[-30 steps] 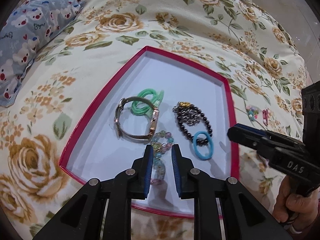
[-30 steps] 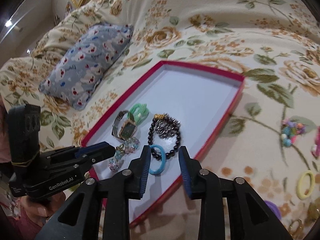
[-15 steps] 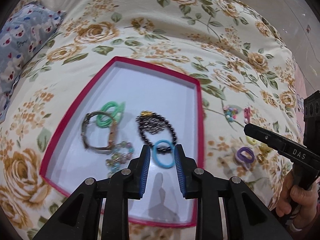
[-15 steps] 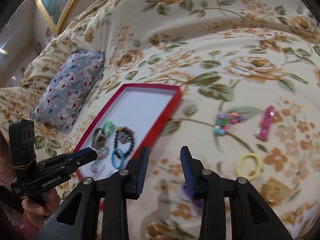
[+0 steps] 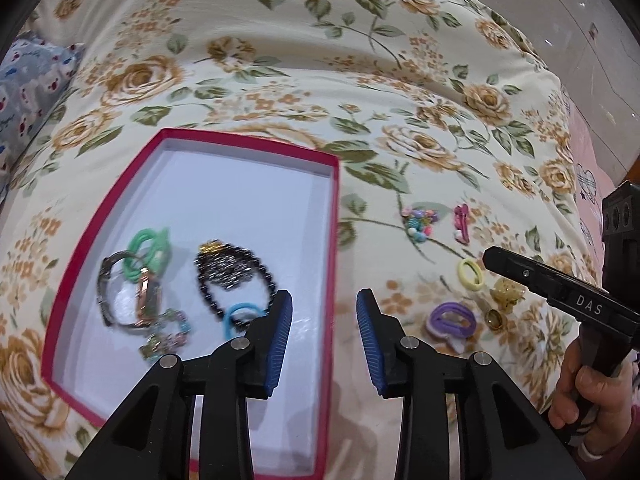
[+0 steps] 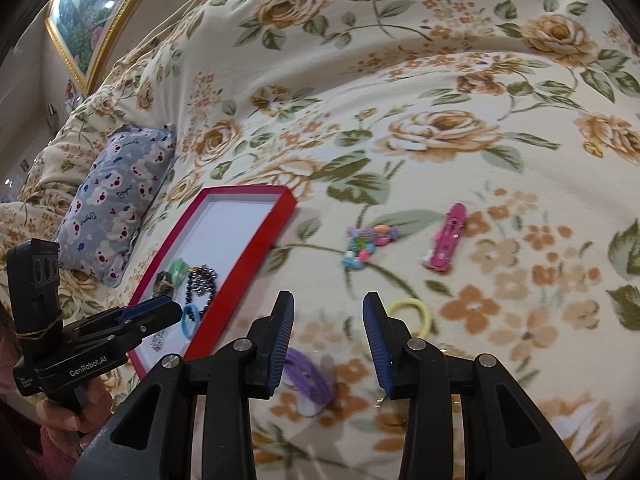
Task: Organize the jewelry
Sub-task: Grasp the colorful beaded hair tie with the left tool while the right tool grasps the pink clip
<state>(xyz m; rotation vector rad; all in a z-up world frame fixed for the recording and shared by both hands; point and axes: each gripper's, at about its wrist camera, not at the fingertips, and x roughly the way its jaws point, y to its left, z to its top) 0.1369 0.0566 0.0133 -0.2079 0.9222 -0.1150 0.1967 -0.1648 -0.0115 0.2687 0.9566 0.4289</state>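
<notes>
Currently red tray (image 5: 332,264) on the bed (image 5: 280,80) holds watch (image 5: 128,300), black beads (image 5: 228,272), blue ring (image 5: 240,318). Only the right view shows the framed picture (image 6: 92,12) past the tray. Right of the tray's rim: purple tie (image 5: 452,320), yellow ring (image 5: 470,274), pink clip (image 6: 446,242), open bedspread between. Left gripper (image 5: 324,334) over the rim, jaws opening, empty. Right gripper (image 6: 328,340) angled down, jaws apart, beside purple tie.
</notes>
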